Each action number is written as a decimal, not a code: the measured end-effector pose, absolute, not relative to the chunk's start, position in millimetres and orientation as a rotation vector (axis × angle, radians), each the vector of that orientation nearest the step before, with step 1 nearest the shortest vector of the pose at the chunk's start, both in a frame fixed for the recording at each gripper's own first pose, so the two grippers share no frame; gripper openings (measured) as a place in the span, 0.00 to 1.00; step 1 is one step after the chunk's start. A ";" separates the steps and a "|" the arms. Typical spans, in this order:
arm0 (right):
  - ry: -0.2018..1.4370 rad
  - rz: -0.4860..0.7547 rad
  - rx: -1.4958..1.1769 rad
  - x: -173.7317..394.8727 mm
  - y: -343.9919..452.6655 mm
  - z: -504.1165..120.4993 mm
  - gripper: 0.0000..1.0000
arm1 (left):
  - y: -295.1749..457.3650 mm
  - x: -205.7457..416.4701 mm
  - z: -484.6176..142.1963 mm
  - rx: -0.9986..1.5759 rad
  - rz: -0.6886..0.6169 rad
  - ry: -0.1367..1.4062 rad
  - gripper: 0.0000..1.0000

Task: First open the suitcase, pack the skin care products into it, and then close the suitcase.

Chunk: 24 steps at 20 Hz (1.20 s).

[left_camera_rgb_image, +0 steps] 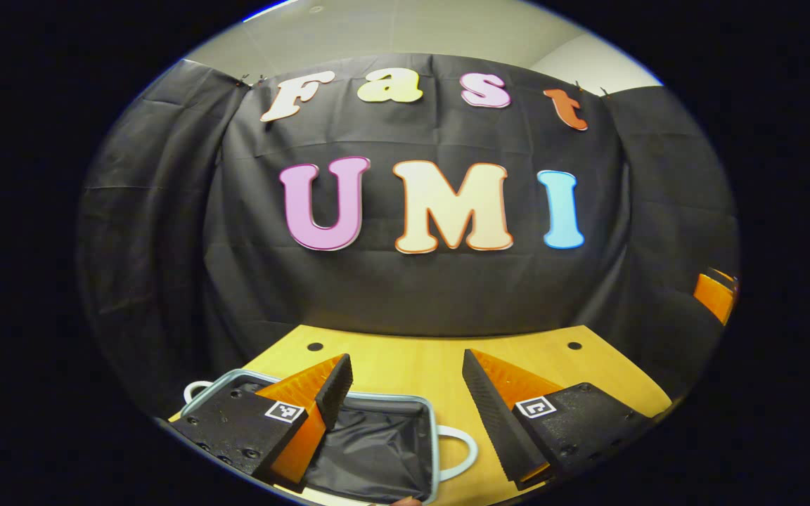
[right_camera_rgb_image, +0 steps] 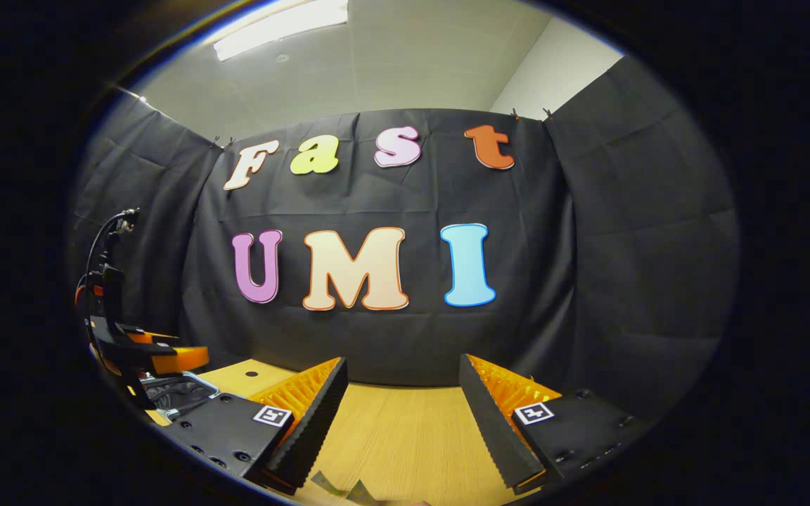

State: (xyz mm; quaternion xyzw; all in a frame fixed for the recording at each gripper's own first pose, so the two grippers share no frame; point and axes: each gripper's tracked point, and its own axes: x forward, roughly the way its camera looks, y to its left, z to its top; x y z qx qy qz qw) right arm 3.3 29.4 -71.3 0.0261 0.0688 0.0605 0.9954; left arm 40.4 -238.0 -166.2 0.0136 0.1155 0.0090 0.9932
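In the left gripper view, the left gripper (left_camera_rgb_image: 405, 393) sits at the bottom of the frame with its two fingers spread wide apart, holding nothing. Under its left finger, at the lower left, lies the suitcase (left_camera_rgb_image: 377, 450). It is open. You can see its pale rim, a white handle (left_camera_rgb_image: 463, 450) on its right side, and dark cloth lining inside. The part of the inside that shows looks bare, with no bottles or tubes in it, but the finger hides some of it. The suitcase rests on a yellow wooden table (left_camera_rgb_image: 440, 365). At the far right edge of the frame a bit of the other gripper (left_camera_rgb_image: 714, 294) peeks in.

In the right gripper view, the right gripper (right_camera_rgb_image: 401, 414) is at the bottom of the frame, fingers also spread wide, holding nothing. Bare table (right_camera_rgb_image: 398, 429) lies between them. At the far left of the frame is the left gripper, and just below it a corner of the suitcase rim (right_camera_rgb_image: 197, 383). At the very bottom edge something small and greenish (right_camera_rgb_image: 349, 490) pokes in; it is too cut off to tell what it is.

So I think step one is done: the suitcase is open. Packing the skin care products and closing the lid look like they are still to do.
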 end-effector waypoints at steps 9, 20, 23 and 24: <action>0.200 0.169 0.034 -11.3 10.1 -99.1 0.98 | -351.6 13.3 -257.9 0.034 -0.196 0.403 0.94; 0.269 0.183 -0.015 -24.1 -8.4 -124.6 0.99 | -417.2 -18.5 -372.0 0.008 -0.314 0.626 0.88; 0.287 0.196 -0.011 -31.5 -6.6 -134.1 0.99 | -418.3 -22.3 -405.0 -0.018 -0.294 0.677 0.81; 0.294 0.198 -0.007 -33.6 -5.5 -137.4 0.99 | -416.4 -23.1 -415.9 -0.021 -0.283 0.699 0.78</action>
